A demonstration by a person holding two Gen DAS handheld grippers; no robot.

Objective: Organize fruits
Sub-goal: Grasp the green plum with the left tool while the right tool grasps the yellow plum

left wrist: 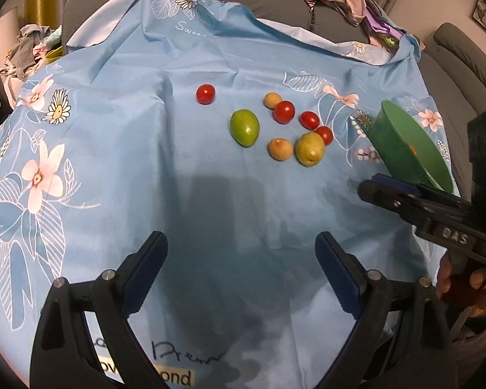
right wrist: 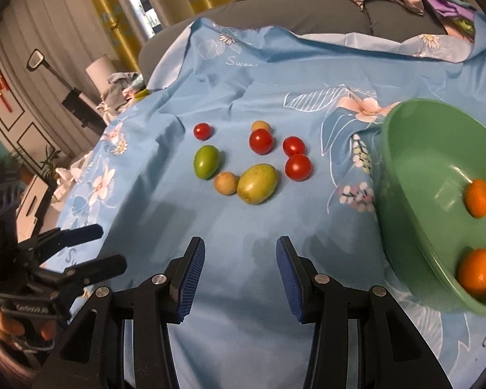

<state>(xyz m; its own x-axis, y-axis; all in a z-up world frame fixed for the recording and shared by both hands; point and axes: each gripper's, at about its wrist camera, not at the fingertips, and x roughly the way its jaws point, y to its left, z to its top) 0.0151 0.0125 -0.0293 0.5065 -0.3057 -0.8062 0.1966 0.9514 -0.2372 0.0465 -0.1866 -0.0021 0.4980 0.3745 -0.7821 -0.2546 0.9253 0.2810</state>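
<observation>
Left gripper is seen with jaws spread wide, nothing between them. Right gripper has jaws parted narrower, also empty. In the left wrist view the right gripper appears to the right, tips just beside the bowl's near rim; contact cannot be told.

Loose fruits lie ahead of both grippers on the light blue floral cloth, well apart from the fingertips. Closest ahead of the right gripper: the large yellow-green oval fruit, touching the small tan round fruit on its left. Further left sits the glossy green oval fruit. Beyond: three red cherry tomatoes clustered, a second small tan fruit behind them, and a lone red cherry tomato far left.

The green plastic bowl stands to the right of the right gripper, tilted in view, holding two small orange citrus fruits.

Handling, as judged: all fruits are light, round and prone to rolling on the slack, wrinkled cloth. Tomatoes are thin-skinned, smooth, easily squashed; a gentle squeeze across the widest middle is called for. Green ovals look firmer; they are best taken across the short axis. The yellow-green fruit is best gripped from the sides clear of the touching tan fruit, otherwise that one gets nudged away. The bowl is stiff and light, graspable by its rim.
</observation>
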